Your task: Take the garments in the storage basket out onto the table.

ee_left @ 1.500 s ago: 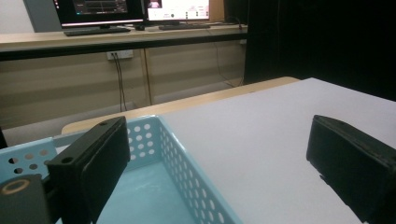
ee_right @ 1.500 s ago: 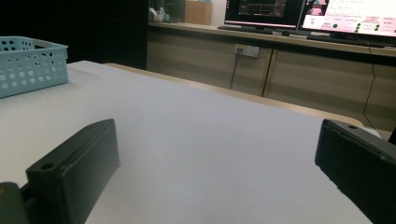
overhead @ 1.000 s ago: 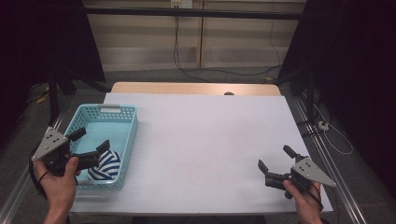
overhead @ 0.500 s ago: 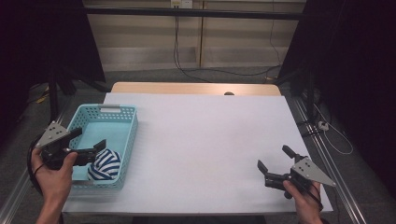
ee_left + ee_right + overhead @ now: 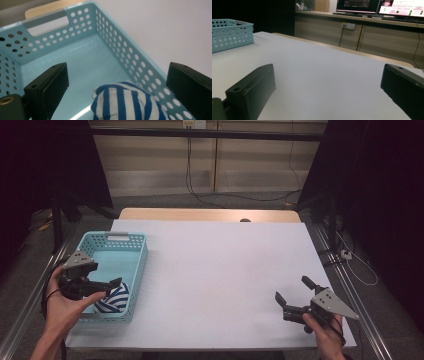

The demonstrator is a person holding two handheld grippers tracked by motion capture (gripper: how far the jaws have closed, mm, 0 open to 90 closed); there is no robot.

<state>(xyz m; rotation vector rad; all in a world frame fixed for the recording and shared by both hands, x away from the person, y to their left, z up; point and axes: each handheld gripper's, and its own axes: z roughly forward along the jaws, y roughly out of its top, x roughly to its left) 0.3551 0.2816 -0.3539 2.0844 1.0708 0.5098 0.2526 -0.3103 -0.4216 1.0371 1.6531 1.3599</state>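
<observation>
My left gripper (image 5: 116, 283), jaws spread, hangs over the striped cloth (image 5: 126, 102) in the near end of the blue basket (image 5: 130, 62), so I judge the next move is to drop down and pinch it, while my right gripper (image 5: 292, 295) rests wide open.

Basket (image 5: 136, 265) sits at the table's (image 5: 220, 270) left edge, near the front corner. Cloth bundle (image 5: 111, 299) lies in the basket's front end. Right gripper (image 5: 295, 295) is at the front right corner.

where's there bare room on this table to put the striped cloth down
The white table is bare from the basket across to the right gripper, and back to the far wooden edge. The basket's far half is free too. Its near end is crowded: the striped cloth lies there with the open left gripper over it.
</observation>
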